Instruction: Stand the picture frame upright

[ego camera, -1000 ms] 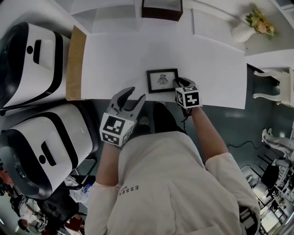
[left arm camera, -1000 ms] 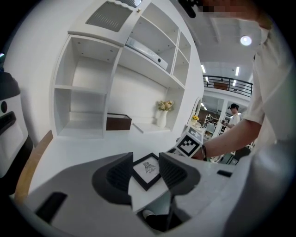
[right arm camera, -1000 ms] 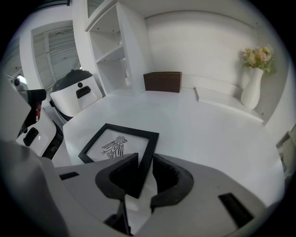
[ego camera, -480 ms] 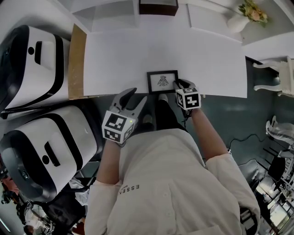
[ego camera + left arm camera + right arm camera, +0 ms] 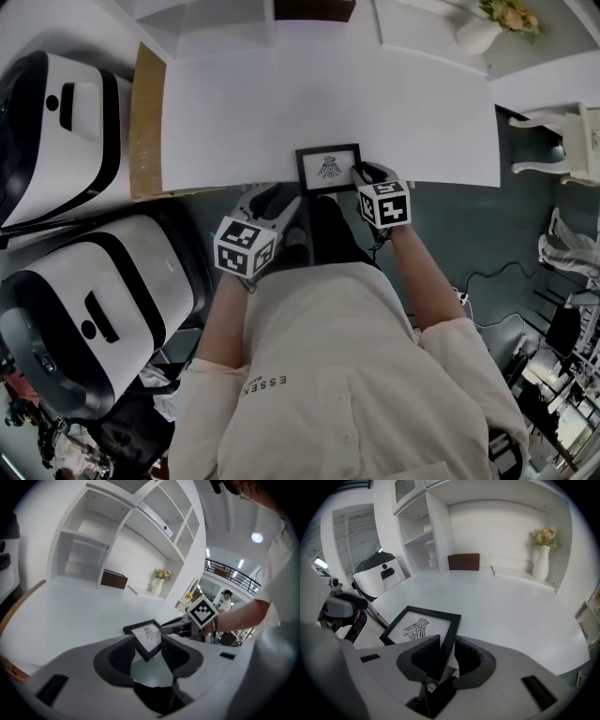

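Two white machines (image 5: 94, 309) with black bands sit at your far left, off the table. Next to them a wooden board (image 5: 145, 122) lies along the left edge of the white table (image 5: 375, 103).

Your left gripper (image 5: 274, 199) hangs at the table's near edge, just beside the lower left corner of the picture frame (image 5: 328, 167). Its jaws stand wide apart. In the left gripper view the frame's near corner shows in the gap ahead of them, but neither pad presses on it, so that gripper holds nothing.

One black frame with a bird drawing is all you are working on. It lies face up at the near edge of the table, close to your body and between your two grippers. It is not upright. Whether it lies fully flat or slightly raised on its right side, you cannot tell from the head view.

Your right gripper (image 5: 360, 172) meets the frame at its right side. In the right gripper view the frame's black edge runs straight between the two pads, and the jaws are closed on it at a middling width.

Further back, a dark brown box (image 5: 464, 562) stands against the shelf wall. To its right is a white vase (image 5: 541, 562) with pale flowers. At the far right, beyond the table's end, stands a white chair (image 5: 562, 141).
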{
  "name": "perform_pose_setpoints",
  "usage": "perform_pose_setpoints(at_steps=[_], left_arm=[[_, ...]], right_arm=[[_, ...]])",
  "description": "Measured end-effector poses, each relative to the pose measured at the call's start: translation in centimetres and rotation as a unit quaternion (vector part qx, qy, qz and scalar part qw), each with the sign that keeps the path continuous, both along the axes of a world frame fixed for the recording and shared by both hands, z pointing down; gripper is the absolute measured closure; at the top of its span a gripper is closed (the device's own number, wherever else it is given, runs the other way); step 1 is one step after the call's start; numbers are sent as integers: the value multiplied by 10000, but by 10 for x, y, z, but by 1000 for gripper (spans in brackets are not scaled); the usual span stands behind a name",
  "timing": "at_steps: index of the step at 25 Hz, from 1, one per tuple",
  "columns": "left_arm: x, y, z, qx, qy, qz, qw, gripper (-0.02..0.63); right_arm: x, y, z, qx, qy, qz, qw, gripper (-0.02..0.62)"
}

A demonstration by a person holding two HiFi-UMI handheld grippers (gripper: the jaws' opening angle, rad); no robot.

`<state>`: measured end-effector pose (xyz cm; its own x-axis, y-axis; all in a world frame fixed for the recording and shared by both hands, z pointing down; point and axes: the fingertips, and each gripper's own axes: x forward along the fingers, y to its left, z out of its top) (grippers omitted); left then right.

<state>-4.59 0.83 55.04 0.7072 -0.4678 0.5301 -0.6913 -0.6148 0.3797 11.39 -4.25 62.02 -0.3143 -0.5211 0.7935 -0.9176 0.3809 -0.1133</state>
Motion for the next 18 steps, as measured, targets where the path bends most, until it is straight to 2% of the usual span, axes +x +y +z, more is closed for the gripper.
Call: perform_pose_setpoints(at_steps=[6, 12, 15, 18], left_arm=[[17, -7, 27, -569, 423, -58, 9975, 436], [24, -6, 52, -983, 411, -118, 9942, 436], [24, -4, 64, -1389, 631, -362, 9876, 436], [31, -2, 74, -1887, 1096, -565, 9743, 436]], right_arm=[[3, 6, -1, -14, -26, -16, 10000, 488], [6, 14, -1, -34, -31, -74, 10000, 488], [7, 16, -1, 2, -3, -121, 9999, 488], [7, 18, -2, 63, 54, -187, 9998, 488]])
